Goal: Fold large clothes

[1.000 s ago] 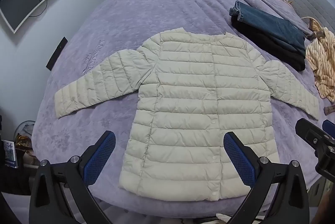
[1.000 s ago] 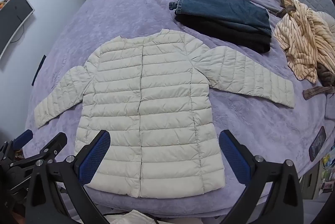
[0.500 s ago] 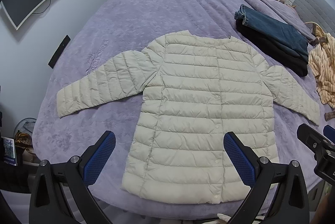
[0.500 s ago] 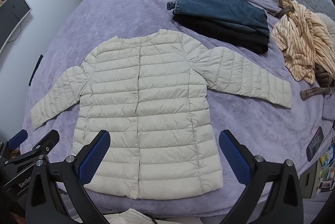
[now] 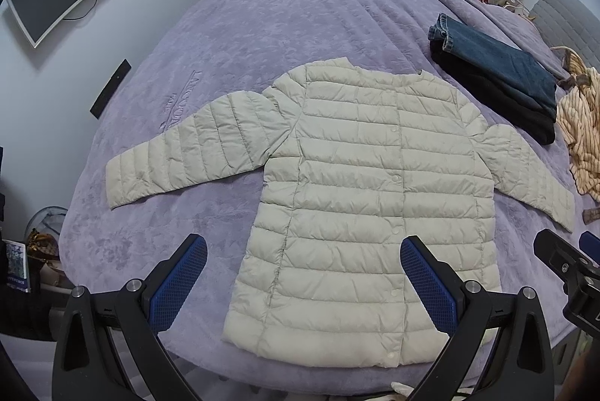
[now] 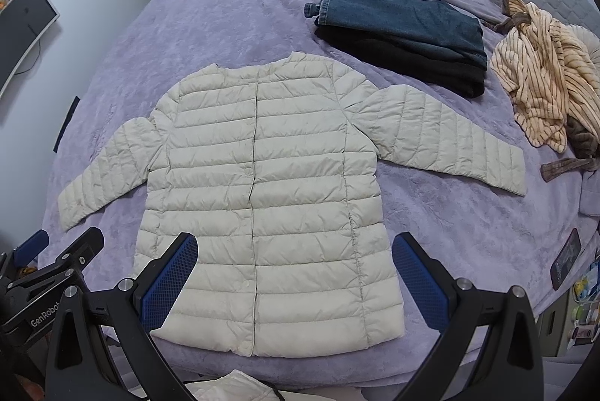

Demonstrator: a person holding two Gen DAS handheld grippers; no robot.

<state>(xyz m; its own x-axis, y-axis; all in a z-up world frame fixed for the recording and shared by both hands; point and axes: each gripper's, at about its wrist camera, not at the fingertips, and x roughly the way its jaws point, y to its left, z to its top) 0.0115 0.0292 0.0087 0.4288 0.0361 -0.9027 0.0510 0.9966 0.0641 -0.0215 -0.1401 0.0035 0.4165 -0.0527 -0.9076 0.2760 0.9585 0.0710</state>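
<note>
Since a second ago we have pushed both cameras slightly forward, so the one cream quilted jacket (image 5: 360, 198) sits a little lower and larger in each view; the jacket itself has not shifted on the purple bedspread (image 5: 262, 26). It lies flat, front up and snapped shut, both of its two sleeves spread outward, hem toward us. Our left gripper (image 5: 303, 283) hovers above the hem with its two blue pads (image 5: 176, 283) spread wide, grasping nothing; our right gripper (image 6: 294, 279) hangs over the hem likewise, pads (image 6: 420, 281) released and apart. Each gripper's tip peeks into the other's view at the frame edge.

Beyond the jacket's right shoulder we count one stack of two folded garments: blue jeans (image 6: 405, 22) on top of a black piece (image 6: 393, 63). Right of that stack lies one crumpled striped beige garment (image 6: 543, 82). Past the jacket's right cuff, near the bed edge, rests one dark phone (image 6: 565, 256). Left of the jacket, off the bed, one monitor (image 5: 63, 3) hangs on the wall.
</note>
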